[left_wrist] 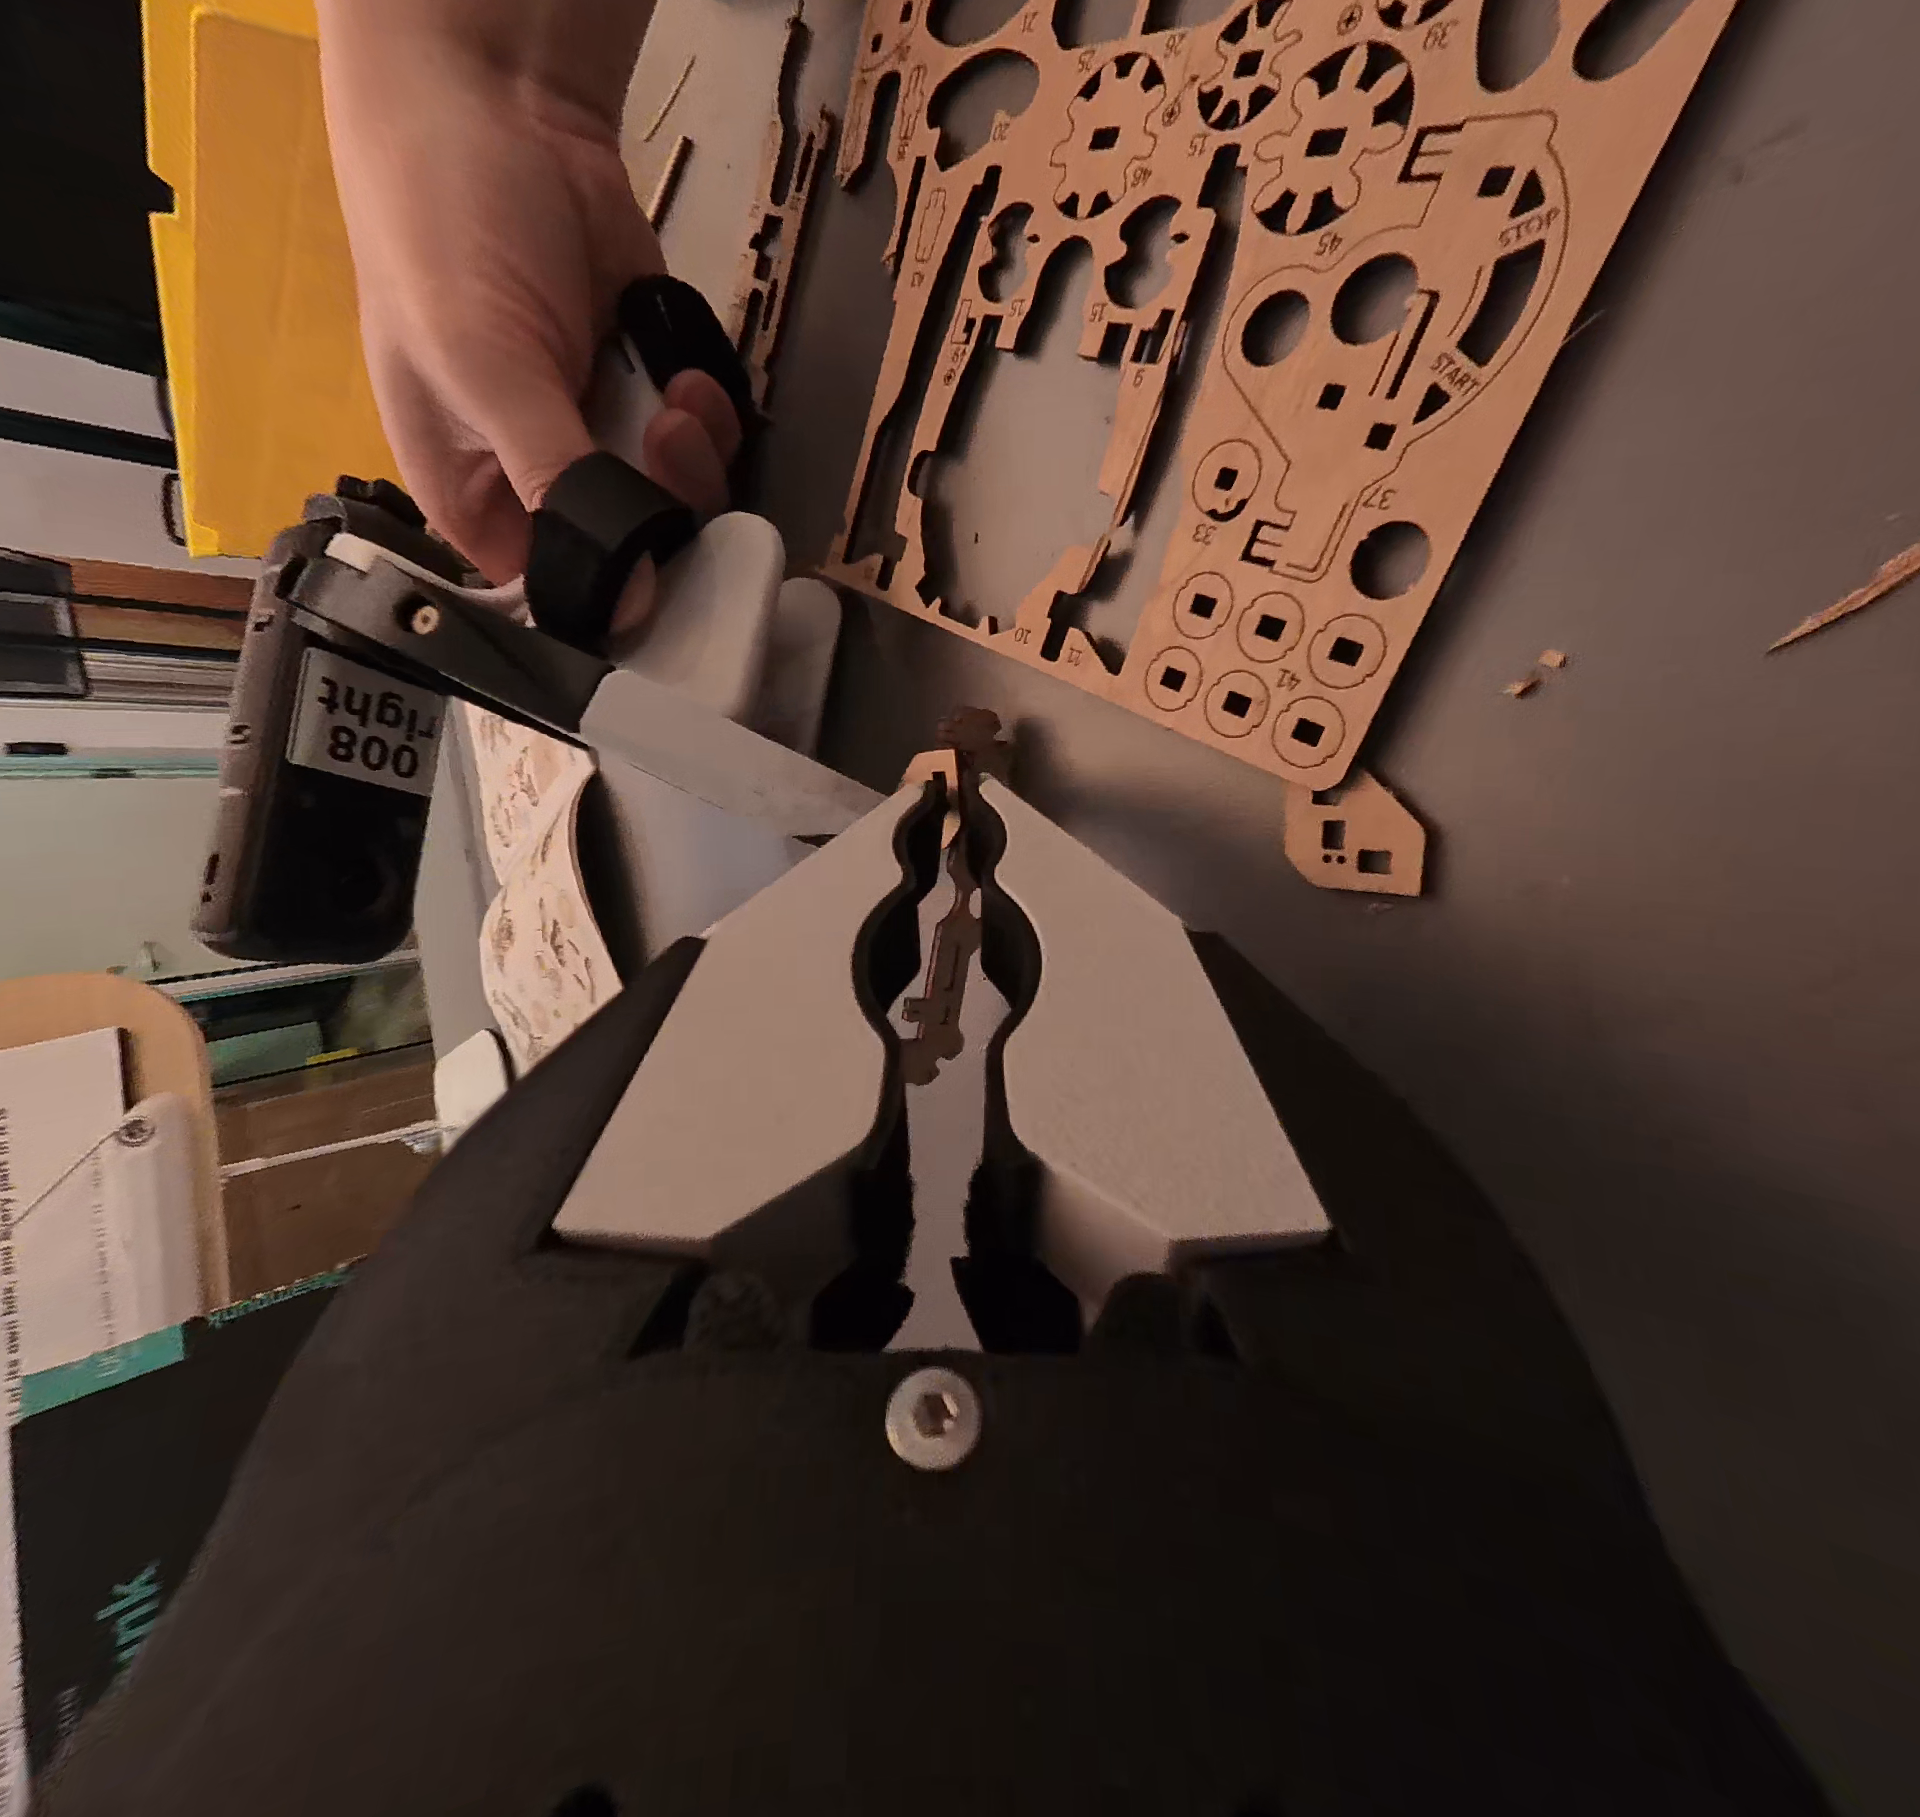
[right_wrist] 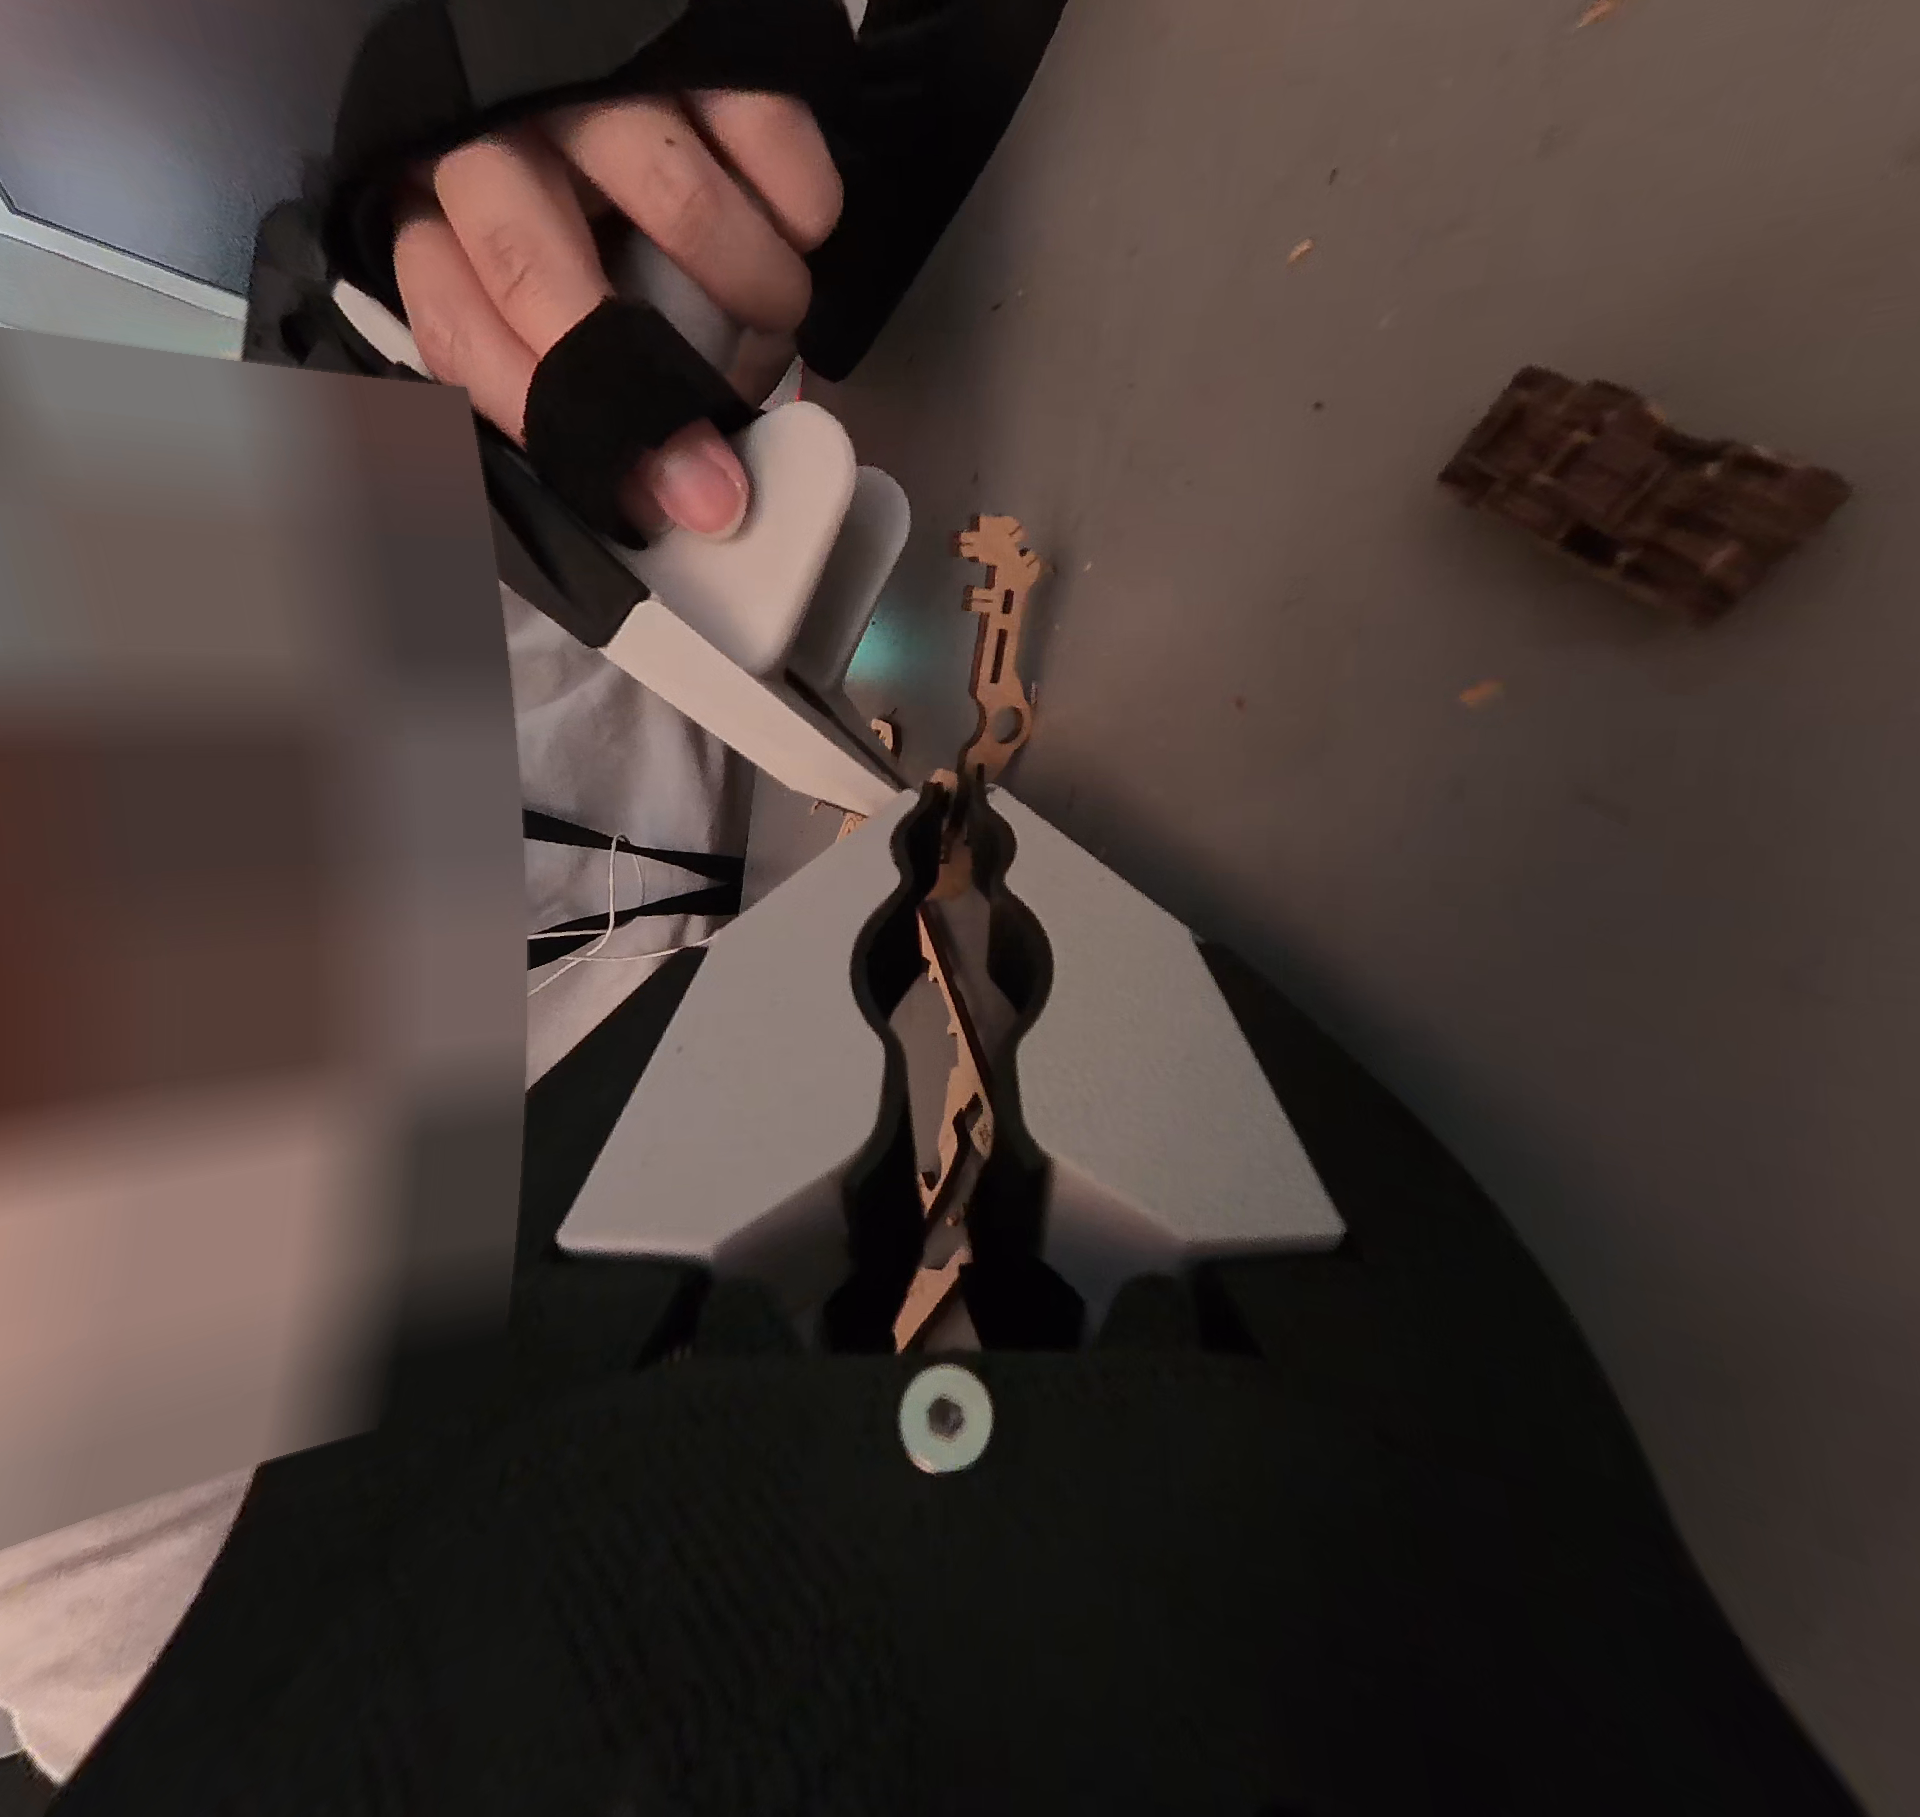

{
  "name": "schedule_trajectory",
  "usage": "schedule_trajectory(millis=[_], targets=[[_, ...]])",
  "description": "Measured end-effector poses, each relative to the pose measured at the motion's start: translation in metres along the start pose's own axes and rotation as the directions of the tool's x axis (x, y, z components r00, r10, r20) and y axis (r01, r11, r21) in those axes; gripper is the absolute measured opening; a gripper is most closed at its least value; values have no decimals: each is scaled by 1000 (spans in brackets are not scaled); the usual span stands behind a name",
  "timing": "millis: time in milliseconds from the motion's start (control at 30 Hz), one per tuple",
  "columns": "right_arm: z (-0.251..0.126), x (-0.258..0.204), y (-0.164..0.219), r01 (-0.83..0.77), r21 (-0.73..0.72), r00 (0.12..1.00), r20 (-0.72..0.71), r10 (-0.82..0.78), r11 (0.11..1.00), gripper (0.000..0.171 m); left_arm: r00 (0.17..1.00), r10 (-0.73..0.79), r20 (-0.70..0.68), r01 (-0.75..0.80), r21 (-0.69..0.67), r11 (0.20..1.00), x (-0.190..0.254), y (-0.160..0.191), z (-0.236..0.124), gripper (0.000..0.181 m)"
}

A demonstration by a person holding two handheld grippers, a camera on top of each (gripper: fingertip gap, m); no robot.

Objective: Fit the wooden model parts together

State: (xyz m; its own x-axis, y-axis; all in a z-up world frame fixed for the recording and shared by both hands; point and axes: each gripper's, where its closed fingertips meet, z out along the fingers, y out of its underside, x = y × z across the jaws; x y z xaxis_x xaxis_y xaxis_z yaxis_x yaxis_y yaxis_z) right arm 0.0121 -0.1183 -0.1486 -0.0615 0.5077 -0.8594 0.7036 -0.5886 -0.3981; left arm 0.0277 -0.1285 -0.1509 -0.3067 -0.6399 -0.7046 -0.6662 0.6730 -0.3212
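Two claws meet tip to tip over the grey worktop, and I am holding a thin wooden part in each.

On the left of the left wrist view, the right claw comes in as a white blade from a hand; a white sticker with writing sits on its camera body, which I leave unread. My left claw is clenched on a slim notched strip held edge-on, its far end poking out beyond the tips. Farther right lies the laser-cut plywood sheet, engraved with part numbers and a few words beside its gears and cut-outs.

In the right wrist view, my right claw is clenched on a pale slotted strip running aslant between the jaws, and the other strip stands just beyond the tips. A dark assembled block lies far right, well apart.

My worry is that these strips are thin and gripped edge-on. If I push while the slots are misaligned, one could twist in its claw, slip, or snap at a notch. Splinters on the worktop suggest the wood breaks readily.
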Motion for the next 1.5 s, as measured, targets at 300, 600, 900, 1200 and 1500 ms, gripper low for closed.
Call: schedule_trajectory(millis=[300, 600, 900, 1200, 1500], targets=[[2, 4, 3, 11, -19, 999, -41, -12, 1000, 1, 992, 122, 26, -120, -60, 991, 10, 5, 6, 0], [-3, 0, -3, -1, 18, 1000, -19, 1, 1000, 1, 999, -46, -28, 45, -7, 999, 6, 9, -1, 0], [-14, 2, -7, -11, 61, 997, -69, 16, 998, 1, 893, -313, -322, 338, 23, 941, -2, 9, -14, 22], [-19, -2, -6, -49, 79, 998, -32, 52, 996, 0, 805, -451, -386, 462, -69, 884, -8, 13, 3, 24], [-29, -29, -29, 155, 187, 988, -32, -151, 970, 0, 496, -742, -451, 835, 13, 550, -29, 1, -11, 18]])
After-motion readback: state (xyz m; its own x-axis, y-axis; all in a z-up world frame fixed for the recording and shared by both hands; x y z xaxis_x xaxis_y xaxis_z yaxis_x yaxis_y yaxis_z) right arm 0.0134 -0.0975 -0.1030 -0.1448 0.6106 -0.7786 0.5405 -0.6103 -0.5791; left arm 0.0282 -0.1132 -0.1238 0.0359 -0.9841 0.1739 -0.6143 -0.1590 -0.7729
